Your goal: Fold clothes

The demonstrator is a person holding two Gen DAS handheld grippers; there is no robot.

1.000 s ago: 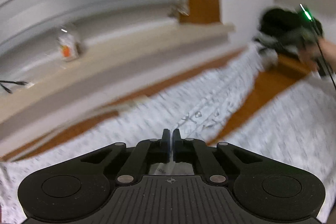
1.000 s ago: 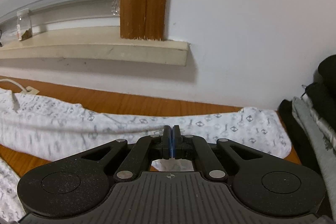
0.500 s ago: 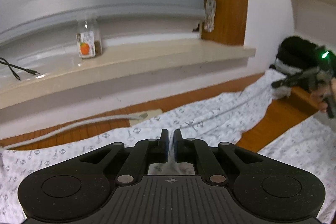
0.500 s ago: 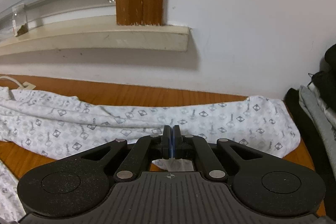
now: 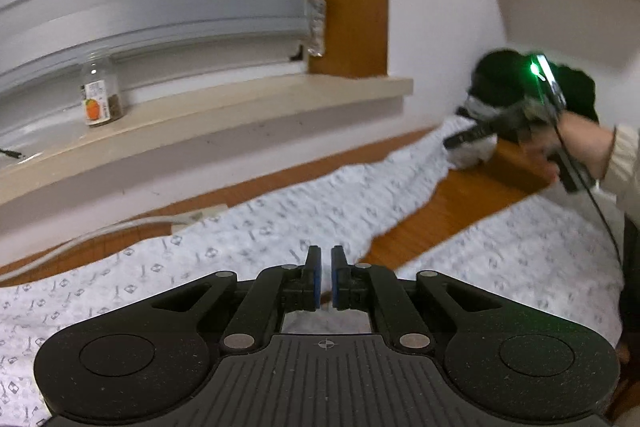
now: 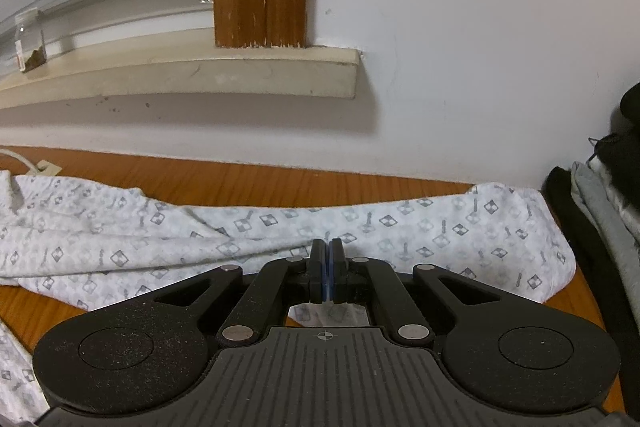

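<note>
Currently the patterned garment [image 6: 280, 231] is spread lengthwise on the wooden table [image 6: 240, 183], beneath both tongs. The right tongs [image 6: 329, 267] are clenched on its near edge (cloth shows between the pads); the left tongs [image 5: 325, 279] are slightly parted, holding nothing. A fold seems in hand; a fresh left grip is needed.

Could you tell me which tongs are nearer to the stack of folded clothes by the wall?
Right. The right tongs sit over the patterned garment, beside the stack of folded clothes. The left tongs are far along the garment, well away.
</note>
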